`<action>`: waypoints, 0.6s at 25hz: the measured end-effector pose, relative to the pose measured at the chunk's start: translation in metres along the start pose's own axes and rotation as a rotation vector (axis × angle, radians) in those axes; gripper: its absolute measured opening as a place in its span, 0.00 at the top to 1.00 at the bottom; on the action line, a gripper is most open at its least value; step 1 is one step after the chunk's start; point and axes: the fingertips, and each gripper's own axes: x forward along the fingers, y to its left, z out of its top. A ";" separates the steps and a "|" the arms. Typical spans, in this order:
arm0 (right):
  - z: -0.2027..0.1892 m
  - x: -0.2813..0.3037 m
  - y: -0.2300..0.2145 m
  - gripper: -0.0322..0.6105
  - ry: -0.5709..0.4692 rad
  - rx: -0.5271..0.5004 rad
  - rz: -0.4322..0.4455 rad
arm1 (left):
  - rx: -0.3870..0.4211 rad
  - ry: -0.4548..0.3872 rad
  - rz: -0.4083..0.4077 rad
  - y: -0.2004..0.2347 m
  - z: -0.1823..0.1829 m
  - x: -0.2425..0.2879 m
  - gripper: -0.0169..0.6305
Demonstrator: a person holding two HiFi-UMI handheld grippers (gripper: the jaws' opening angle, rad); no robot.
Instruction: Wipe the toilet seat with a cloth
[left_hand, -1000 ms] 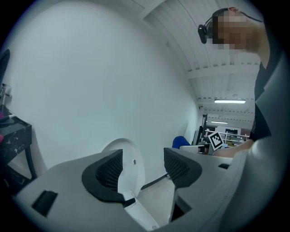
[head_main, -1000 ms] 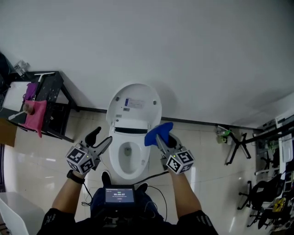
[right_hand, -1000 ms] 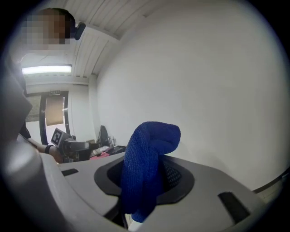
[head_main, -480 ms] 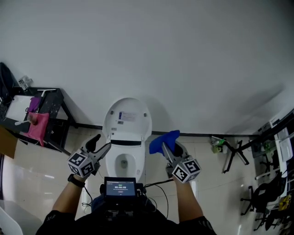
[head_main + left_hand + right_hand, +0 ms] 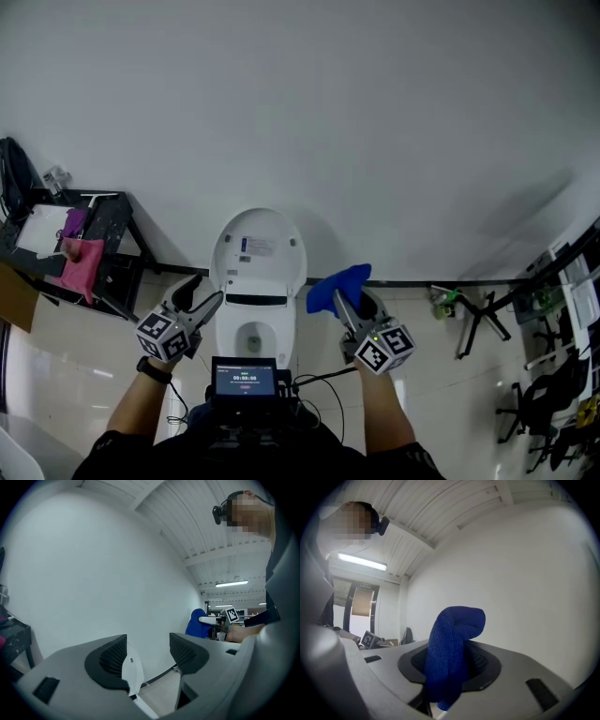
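A white toilet [image 5: 255, 281] stands against the wall with its lid [image 5: 258, 258] raised and its bowl [image 5: 251, 339] open below. My left gripper [image 5: 199, 296] hovers open just left of the seat, nothing between its jaws; its own view shows the gripper [image 5: 147, 651] aimed at the wall over the toilet lid [image 5: 132, 672]. My right gripper [image 5: 345, 298] is held to the right of the toilet, shut on a folded blue cloth [image 5: 336, 284]. In the right gripper view the blue cloth [image 5: 452, 648] stands up out of the shut jaws.
A black rack [image 5: 98, 248] with pink cloths [image 5: 77, 262] stands at the left wall. Folding stands and chairs [image 5: 487, 319] crowd the right side. A small screen [image 5: 245, 378] sits at my chest. A black baseboard runs along the white wall.
The head view has tilted up, so the toilet sits lower in frame. Both grippers have drawn back toward me and apart; the right one still holds the blue cloth.
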 end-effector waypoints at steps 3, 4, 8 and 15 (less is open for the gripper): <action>-0.001 0.004 0.007 0.73 0.005 -0.031 0.015 | 0.011 0.004 0.000 0.000 0.002 -0.002 0.55; -0.001 0.006 0.009 0.73 0.008 -0.037 0.021 | 0.009 0.003 0.003 0.000 0.002 -0.003 0.55; 0.000 0.007 0.015 0.73 0.006 -0.050 0.033 | 0.006 -0.001 0.008 -0.001 0.002 -0.007 0.55; -0.003 0.009 0.012 0.73 0.022 -0.022 0.000 | 0.008 -0.006 0.013 0.000 0.003 -0.011 0.55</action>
